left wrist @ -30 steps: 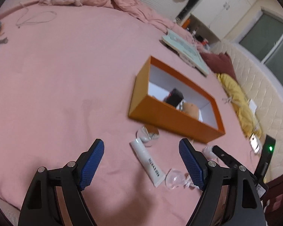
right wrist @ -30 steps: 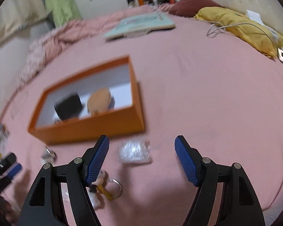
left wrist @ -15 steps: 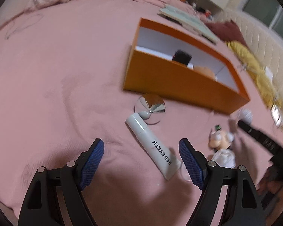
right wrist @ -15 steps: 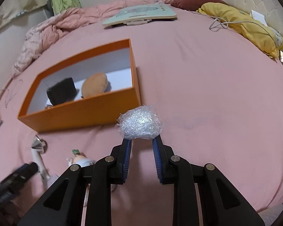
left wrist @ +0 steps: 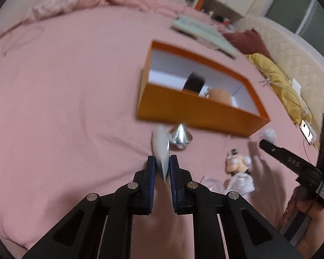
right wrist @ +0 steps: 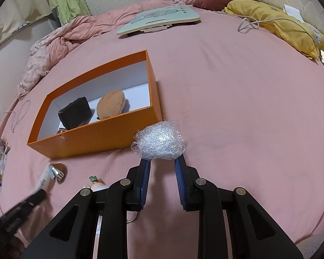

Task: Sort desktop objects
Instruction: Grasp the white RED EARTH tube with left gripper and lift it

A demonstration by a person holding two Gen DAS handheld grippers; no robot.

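- We log the orange box [right wrist: 101, 136] on the bed [right wrist: 237, 108] as landmark; inside it lie a black case [right wrist: 75, 113] and a tan pad [right wrist: 111, 105].
- Our right gripper [right wrist: 161, 166] has its fingers clamped on a bubble-wrap ball [right wrist: 159, 143], just beside the box's near corner.
- Our left gripper [left wrist: 162, 168] has its fingers pinched on a white tube [left wrist: 161, 146], in front of the box.
- Outside the box: silver cone [left wrist: 180, 136], small figurine [left wrist: 237, 164].
- The tube is blurred; probably lifted, though we cannot confirm it.
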